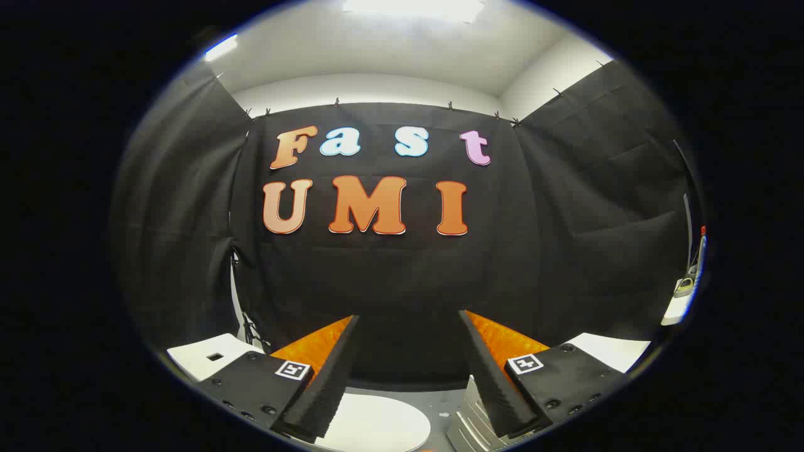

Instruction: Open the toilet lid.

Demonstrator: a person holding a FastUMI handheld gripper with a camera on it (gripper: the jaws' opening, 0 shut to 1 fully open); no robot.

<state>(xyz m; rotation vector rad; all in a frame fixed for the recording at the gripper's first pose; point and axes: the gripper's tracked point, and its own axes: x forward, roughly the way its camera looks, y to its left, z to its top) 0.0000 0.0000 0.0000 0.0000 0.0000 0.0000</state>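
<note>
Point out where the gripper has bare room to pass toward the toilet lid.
Free: the gap between the open gripper fingers, nothing held, black cloth wall beyond. The white toilet lid lies bare below them. Crowded: the grey ribbed block beside the lid, under one finger.

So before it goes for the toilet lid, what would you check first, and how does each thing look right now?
1. Gripper open: ok, fingers wide apart with nothing between them.
2. Toilet lid in sight: ok, a white oval low between the fingers.
3. Lid shut: appears so, lying flat.
4. Fingers at the lid: not ok, they are above it and point at the booth wall.
5. Lid's front edge visible for a grip: cannot tell.
</note>
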